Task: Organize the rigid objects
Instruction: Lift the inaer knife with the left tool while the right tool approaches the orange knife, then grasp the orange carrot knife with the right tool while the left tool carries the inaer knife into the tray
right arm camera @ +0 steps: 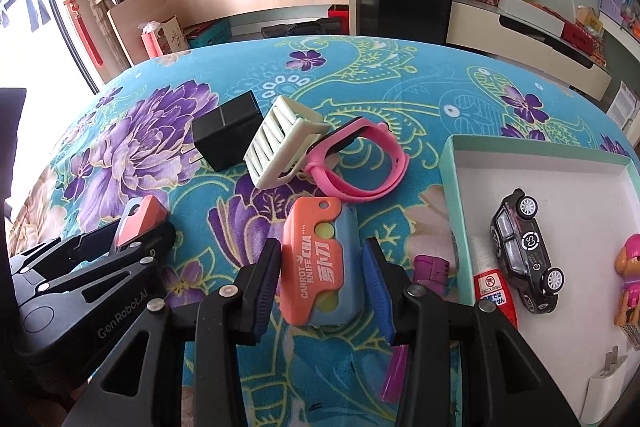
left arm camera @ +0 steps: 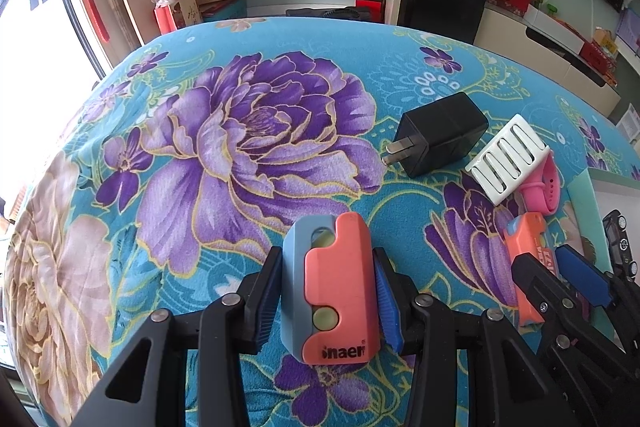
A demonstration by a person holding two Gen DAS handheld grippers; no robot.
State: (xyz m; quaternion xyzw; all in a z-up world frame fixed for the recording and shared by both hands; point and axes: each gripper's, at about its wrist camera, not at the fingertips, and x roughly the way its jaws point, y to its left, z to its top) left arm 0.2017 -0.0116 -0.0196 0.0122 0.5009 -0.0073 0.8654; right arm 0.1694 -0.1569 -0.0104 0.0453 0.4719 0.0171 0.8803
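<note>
Tongs left [left arm camera: 326, 301] and right [right arm camera: 320, 291] each clench a carrot knife [right arm camera: 316, 267].

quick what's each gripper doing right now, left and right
Left gripper: shut on an orange-and-grey toy knife.
Right gripper: shut on the carrot knife toy.
</note>
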